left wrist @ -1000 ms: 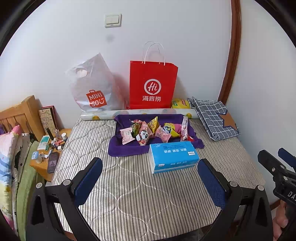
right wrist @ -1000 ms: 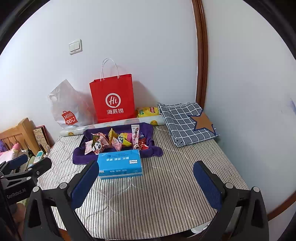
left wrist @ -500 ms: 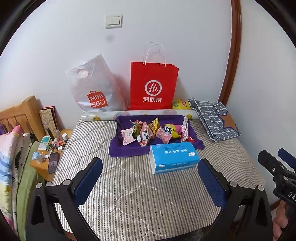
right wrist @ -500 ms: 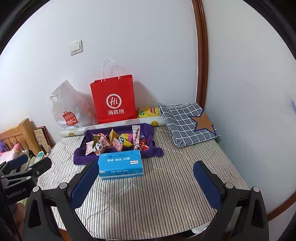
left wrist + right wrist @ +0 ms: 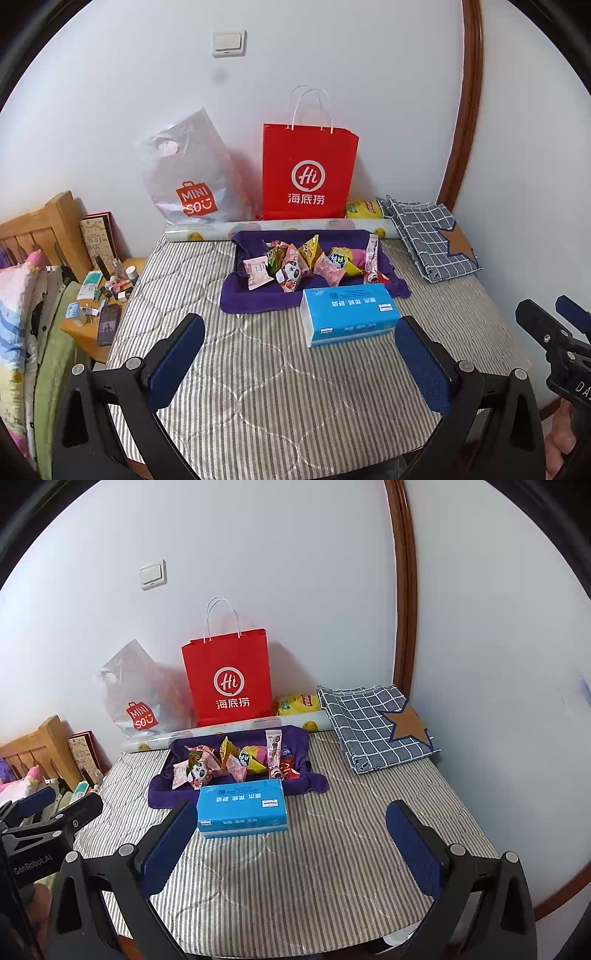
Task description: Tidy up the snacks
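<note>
Several small snack packets (image 5: 303, 264) lie heaped on a purple cloth (image 5: 258, 299) at the back of a striped table; they also show in the right wrist view (image 5: 229, 762). A blue tissue box (image 5: 349, 314) sits just in front of them, also in the right wrist view (image 5: 242, 806). My left gripper (image 5: 301, 365) is open and empty, hovering over the table's near part. My right gripper (image 5: 291, 845) is open and empty, also well short of the snacks. Each gripper shows at the edge of the other's view.
A red paper bag (image 5: 308, 170) and a grey plastic bag (image 5: 188, 173) stand against the wall behind a paper roll (image 5: 280, 225). A yellow packet (image 5: 364, 208) and a folded checked cloth (image 5: 430, 236) lie back right. A cluttered nightstand (image 5: 99, 295) is at left.
Both grippers have drifted slightly; the scene sits a touch lower in both views. Nothing was taken hold of or moved.
</note>
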{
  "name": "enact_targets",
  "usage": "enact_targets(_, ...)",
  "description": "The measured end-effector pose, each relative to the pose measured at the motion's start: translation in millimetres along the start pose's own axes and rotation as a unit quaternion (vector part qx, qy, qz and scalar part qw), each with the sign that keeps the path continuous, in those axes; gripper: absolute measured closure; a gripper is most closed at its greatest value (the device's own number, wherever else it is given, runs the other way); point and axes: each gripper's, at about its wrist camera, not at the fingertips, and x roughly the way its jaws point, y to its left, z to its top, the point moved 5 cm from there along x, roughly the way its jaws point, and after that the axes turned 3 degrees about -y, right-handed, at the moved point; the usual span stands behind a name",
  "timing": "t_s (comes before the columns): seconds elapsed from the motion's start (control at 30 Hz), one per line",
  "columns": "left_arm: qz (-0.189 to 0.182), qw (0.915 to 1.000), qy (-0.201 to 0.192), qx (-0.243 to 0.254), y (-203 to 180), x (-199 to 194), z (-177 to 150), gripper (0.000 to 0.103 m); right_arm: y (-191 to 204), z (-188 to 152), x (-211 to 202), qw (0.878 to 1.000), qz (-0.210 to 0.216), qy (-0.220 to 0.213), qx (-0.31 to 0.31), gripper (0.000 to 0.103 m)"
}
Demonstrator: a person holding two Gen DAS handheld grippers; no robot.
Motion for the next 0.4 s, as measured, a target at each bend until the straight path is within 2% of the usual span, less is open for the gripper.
enact_targets(0.4, 0.004, 1.0000, -0.003, 0.001, 0.2, -0.4, 0.9, 0.001, 0.7, 0.2, -0.3, 1.000, 0.000, -0.001, 0.001, 0.000)
